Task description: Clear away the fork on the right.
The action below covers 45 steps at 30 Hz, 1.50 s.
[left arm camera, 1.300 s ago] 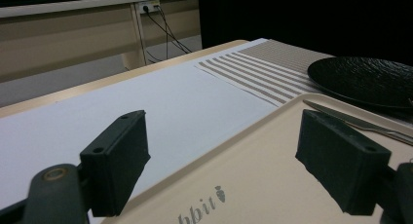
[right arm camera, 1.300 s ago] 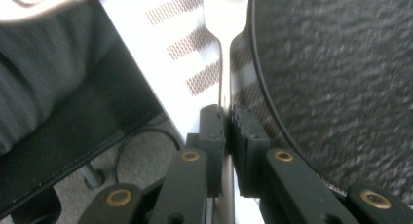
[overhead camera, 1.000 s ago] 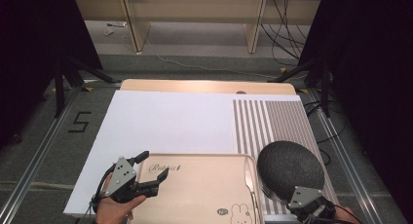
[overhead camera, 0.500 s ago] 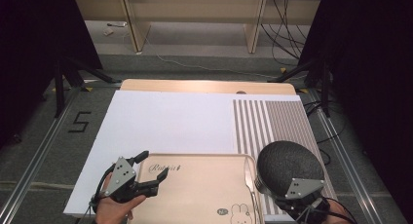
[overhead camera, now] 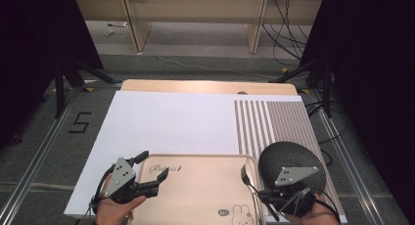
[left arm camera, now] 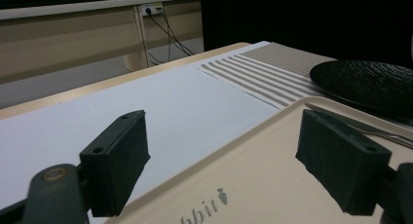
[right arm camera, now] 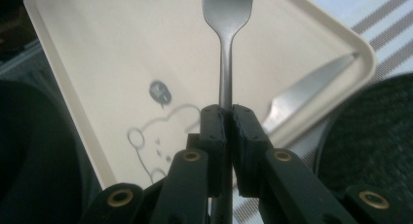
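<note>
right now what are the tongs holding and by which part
The right tongs pinch a fork by its handle, low on the stem. The left tongs are open, holding nothing.

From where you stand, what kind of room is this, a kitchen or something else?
Probably a lab or recording setup, not a kitchen: the table sits between dark curtains, loose cables run across the floor, and a taped number 5 marks the floor beside a metal rail.

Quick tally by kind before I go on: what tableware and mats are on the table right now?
Trays: 1, beige tray
Plates: 1, black plate
Forks: 1, fork, held in the right tongs
Knives: 1, knife, on the tray's edge
Mats: 2, white mat, striped mat
Total: 6
</note>
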Available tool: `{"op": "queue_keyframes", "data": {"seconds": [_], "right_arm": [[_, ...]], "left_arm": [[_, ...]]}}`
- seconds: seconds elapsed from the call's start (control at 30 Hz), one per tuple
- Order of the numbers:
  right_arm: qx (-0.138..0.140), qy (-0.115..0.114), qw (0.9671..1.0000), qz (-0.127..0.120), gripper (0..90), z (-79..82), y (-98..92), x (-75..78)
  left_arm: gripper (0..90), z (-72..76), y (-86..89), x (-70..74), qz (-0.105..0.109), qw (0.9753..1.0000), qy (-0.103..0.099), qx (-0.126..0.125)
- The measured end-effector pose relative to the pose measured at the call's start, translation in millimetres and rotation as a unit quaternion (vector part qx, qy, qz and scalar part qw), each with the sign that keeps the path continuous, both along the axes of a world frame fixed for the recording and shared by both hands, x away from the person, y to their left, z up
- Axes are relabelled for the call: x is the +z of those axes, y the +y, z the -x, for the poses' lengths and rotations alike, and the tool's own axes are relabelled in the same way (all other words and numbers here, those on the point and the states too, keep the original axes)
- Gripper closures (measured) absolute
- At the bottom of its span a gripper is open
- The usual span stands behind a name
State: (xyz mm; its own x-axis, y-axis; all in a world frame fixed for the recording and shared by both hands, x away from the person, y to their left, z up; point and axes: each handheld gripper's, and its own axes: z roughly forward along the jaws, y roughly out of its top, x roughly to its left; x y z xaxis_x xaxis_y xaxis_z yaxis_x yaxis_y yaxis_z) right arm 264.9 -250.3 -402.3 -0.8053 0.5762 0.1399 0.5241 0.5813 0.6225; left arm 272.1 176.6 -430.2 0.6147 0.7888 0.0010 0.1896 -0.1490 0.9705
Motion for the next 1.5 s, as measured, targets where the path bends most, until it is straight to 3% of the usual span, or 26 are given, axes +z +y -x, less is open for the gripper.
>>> {"op": "queue_keyframes", "data": {"seconds": [0.27,0.53,0.9,1.5], "right_arm": [[0.029,0.017,0.9992,-0.024,84.8,-9.0,34.1,1.2],[0.033,0.024,0.9987,-0.03,84.8,-13.8,55.3,-1.2],[0.031,0.035,0.9982,-0.037,84.8,-17.4,64.3,-7.6],[0.018,0.064,0.9977,-0.011,84.7,-16.0,80.9,-21.0]], "left_arm": [[18.5,-0.3,0.9,0.2,0.001,1.0,0.0,0.002],[18.5,-1.5,1.5,0.9,0.005,1.0,-0.002,0.005],[18.5,-3.1,0.9,0.6,0.007,0.9999,0.0,0.007],[18.5,-2.9,2.6,0.2,0.011,0.9999,-0.001,0.006]]}}
